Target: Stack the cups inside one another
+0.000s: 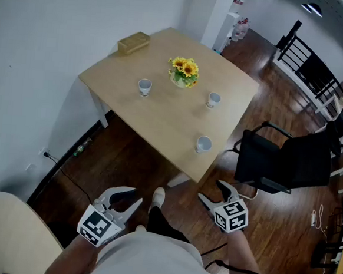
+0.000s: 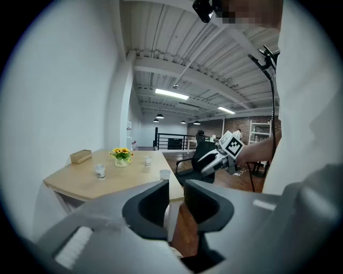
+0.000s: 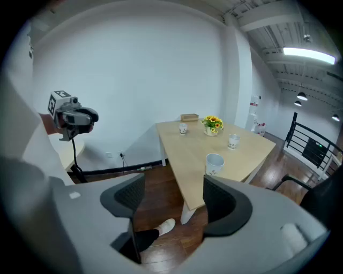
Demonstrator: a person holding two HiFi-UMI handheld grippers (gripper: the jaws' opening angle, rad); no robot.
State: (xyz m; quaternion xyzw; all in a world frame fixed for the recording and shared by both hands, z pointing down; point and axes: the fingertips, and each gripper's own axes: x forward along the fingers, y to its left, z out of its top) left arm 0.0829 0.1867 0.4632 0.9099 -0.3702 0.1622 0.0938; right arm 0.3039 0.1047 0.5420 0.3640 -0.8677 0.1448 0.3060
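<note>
Three cups (image 1: 203,143) apart on table (image 1: 161,112) — left claw (image 1: 136,196), right claw (image 1: 210,188) parted, empty

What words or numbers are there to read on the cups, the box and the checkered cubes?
None can be read.
Nearest cup: small print, too blurred to read.
Box: no print shows.
Left marker cube and right marker cube: black-and-white squares, no letters.

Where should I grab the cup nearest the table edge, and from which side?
I'd pinch the nearest cup across its upper wall, coming level from the near edge of the table with the right hand-held gripper. It stands upright, open mouth up, nothing beside it.
</note>
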